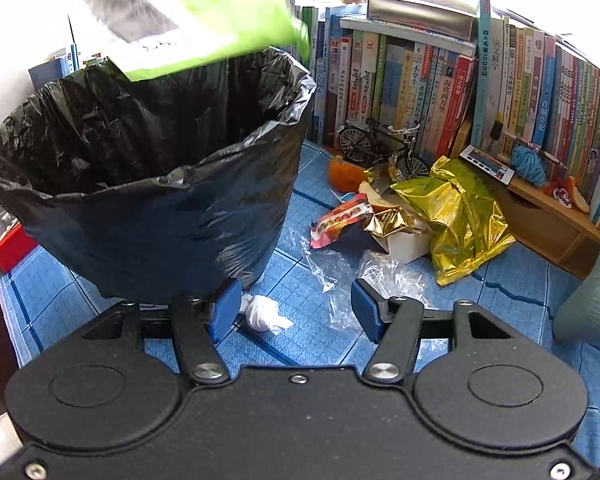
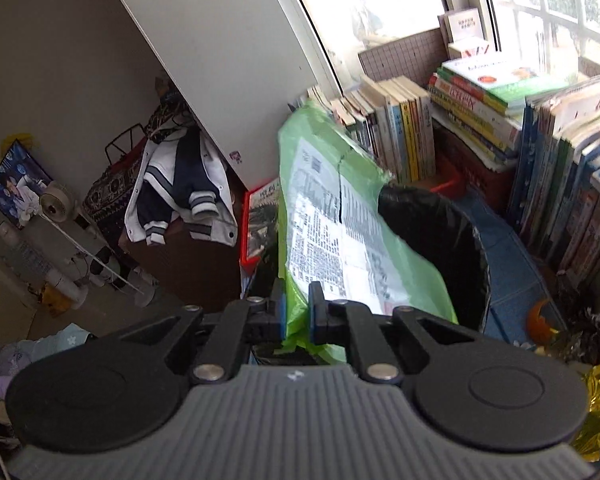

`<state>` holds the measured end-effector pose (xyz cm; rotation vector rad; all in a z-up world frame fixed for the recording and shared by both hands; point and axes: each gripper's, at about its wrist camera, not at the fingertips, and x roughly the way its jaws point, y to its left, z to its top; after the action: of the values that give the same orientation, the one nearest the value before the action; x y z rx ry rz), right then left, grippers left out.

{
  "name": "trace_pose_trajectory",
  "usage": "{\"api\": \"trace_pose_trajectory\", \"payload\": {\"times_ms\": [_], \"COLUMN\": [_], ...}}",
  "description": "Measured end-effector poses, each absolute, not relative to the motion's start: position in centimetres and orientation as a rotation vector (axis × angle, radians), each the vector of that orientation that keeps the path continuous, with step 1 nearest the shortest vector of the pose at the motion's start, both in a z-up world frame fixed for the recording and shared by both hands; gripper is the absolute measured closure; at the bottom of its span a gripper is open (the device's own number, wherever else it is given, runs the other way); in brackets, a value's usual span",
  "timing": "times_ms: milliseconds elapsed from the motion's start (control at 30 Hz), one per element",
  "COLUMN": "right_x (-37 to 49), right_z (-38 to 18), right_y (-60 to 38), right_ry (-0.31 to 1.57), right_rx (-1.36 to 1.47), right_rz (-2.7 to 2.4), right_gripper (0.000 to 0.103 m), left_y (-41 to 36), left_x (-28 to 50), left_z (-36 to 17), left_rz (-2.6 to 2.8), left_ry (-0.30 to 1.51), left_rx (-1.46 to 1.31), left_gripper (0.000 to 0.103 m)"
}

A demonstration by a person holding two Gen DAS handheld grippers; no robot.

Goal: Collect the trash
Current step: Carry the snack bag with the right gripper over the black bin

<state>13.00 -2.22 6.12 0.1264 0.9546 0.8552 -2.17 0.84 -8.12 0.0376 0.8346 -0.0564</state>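
A bin lined with a black bag (image 1: 148,168) stands on the blue mat, its mouth wide. My right gripper (image 2: 297,312) is shut on a green mailer bag (image 2: 340,232) with a printed label, held over the bin rim (image 2: 428,216); the same green mailer bag (image 1: 220,20) shows blurred above the bin in the left wrist view. My left gripper (image 1: 294,312) is open and low, just in front of the bin's base. A crumpled white tissue (image 1: 265,314) lies between its fingers on the mat. Clear plastic film (image 1: 364,280) lies beside it.
Further right lie a gold foil bag (image 1: 456,216), a red snack wrapper (image 1: 340,220), a white box (image 1: 408,244) and an orange peel (image 1: 344,174). A model bicycle (image 1: 380,146) and rows of books (image 1: 460,92) line the back. A wooden drawer unit (image 1: 540,216) sits right.
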Motion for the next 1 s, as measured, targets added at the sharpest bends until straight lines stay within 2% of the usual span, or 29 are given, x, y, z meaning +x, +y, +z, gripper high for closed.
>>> {"api": "trace_pose_trajectory", "payload": {"times_ms": [100, 200, 267, 433, 667, 1000], "right_x": [13.5, 13.8, 14.0, 14.8, 15.9, 15.0], "right_z": [4.4, 3.3, 2.6, 0.4, -2.1, 0.7], "right_y": [-1.6, -1.1, -1.0, -0.1, 0.8, 0.2], "right_ry": [0.982, 1.002, 1.020, 1.103, 1.235, 1.207], "right_rx": [0.116, 0.107, 0.103, 0.051, 0.023, 0.050], "right_rz": [0.859, 0.853, 0.851, 0.791, 0.715, 0.813], "right_gripper": [0.086, 0.079, 0.078, 0.085, 0.087, 0.087], "left_y": [1.0, 1.2, 1.2, 1.4, 2.4, 3.7], "left_x": [-2.0, -1.8, -1.7, -1.6, -2.8, -5.2], "left_z": [-8.5, -8.8, -9.0, -9.1, -7.9, -6.9], "left_rz": [-0.049, -0.044, -0.042, -0.030, 0.058, 0.176], "left_ry": [0.846, 0.858, 0.866, 0.867, 0.788, 0.714], "left_rx": [0.034, 0.029, 0.023, 0.021, -0.025, -0.064], "left_gripper": [0.044, 0.043, 0.043, 0.041, 0.039, 0.038]}}
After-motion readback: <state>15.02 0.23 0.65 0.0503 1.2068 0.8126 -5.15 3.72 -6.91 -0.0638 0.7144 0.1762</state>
